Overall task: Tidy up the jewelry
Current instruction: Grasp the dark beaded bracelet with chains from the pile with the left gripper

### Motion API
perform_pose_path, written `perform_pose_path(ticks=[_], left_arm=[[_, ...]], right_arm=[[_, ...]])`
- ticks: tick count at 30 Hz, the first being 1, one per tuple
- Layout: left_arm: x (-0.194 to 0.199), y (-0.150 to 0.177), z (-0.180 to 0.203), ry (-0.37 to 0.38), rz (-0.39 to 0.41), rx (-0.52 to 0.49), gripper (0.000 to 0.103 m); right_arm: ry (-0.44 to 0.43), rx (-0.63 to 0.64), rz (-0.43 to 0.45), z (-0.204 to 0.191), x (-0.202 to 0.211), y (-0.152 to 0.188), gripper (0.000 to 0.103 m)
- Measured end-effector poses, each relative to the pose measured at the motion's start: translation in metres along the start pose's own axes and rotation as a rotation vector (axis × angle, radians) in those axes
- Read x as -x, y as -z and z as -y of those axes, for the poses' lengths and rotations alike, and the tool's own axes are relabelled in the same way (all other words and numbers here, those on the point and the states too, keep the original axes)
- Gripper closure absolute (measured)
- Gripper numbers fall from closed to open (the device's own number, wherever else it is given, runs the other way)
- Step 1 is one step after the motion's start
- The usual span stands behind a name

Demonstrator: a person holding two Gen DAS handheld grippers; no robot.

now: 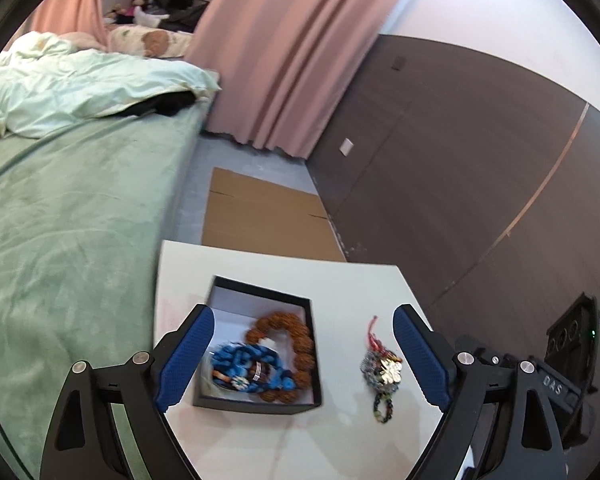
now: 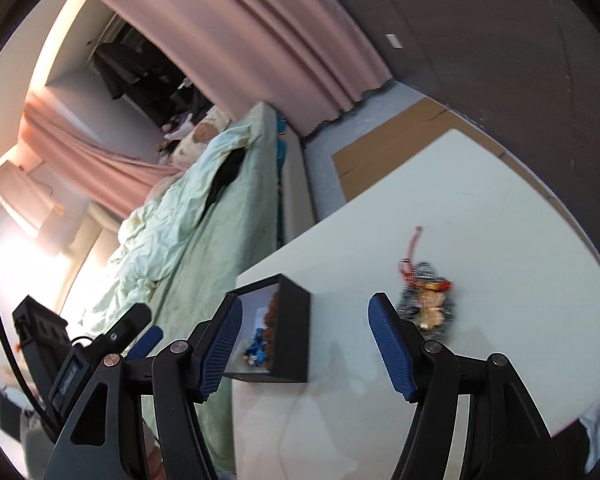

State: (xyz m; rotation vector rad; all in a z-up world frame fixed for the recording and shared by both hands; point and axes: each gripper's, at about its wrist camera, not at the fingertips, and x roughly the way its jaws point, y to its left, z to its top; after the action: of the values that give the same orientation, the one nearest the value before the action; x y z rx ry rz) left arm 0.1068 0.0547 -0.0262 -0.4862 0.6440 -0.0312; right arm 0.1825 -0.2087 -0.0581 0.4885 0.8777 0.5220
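Observation:
A black box (image 1: 256, 406) with a white lining stands on the white table (image 1: 352, 280). Inside it lie a brown bead bracelet (image 1: 296, 340) and a blue beaded piece (image 1: 248, 372). To the right of the box, a small beaded charm with a red cord (image 1: 382, 368) lies loose on the table. My left gripper (image 1: 304, 356) hovers open in front of the box and charm, touching neither. In the right wrist view, my right gripper (image 2: 306, 348) is open and empty, with the box (image 2: 290, 320) just behind its left finger and the charm (image 2: 426, 304) behind its right finger.
A bed with a green cover (image 1: 72, 220) and a pale duvet (image 1: 80, 92) runs along the table's left side. Flat cardboard (image 1: 260, 216) lies on the floor beyond the table. Pink curtains (image 1: 292, 60) and a dark wall panel (image 1: 460, 152) stand behind.

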Motion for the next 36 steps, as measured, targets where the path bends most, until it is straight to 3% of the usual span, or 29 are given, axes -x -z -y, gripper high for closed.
perform_pose_path(ticks=[6,10,17,24,27,36], left_arm=[[-0.003,0.012,0.025,0.045,-0.01,-0.075,0.015],[-0.011,0.022,0.039,0.068,-0.043,-0.121,0.03],[-0.03,0.042,0.06,0.079,-0.094,-0.19,0.045],[-0.049,0.06,0.081,0.078,-0.135,-0.266,0.049],[-0.061,0.067,0.086,0.074,-0.167,-0.283,0.058],[-0.093,0.088,0.104,0.071,-0.236,-0.34,0.059]], right_arm=[[0.093,-0.026,-0.028,0.022,0.008,-0.001,0.037],[0.142,-0.103,-0.062,0.045,0.005,0.0,0.037],[0.154,-0.206,-0.07,0.073,0.017,-0.001,0.037],[0.136,-0.254,-0.076,0.088,0.027,-0.004,0.037],[0.128,-0.262,-0.074,0.09,0.029,-0.007,0.037],[0.076,-0.301,-0.091,0.102,0.033,-0.013,0.037]])
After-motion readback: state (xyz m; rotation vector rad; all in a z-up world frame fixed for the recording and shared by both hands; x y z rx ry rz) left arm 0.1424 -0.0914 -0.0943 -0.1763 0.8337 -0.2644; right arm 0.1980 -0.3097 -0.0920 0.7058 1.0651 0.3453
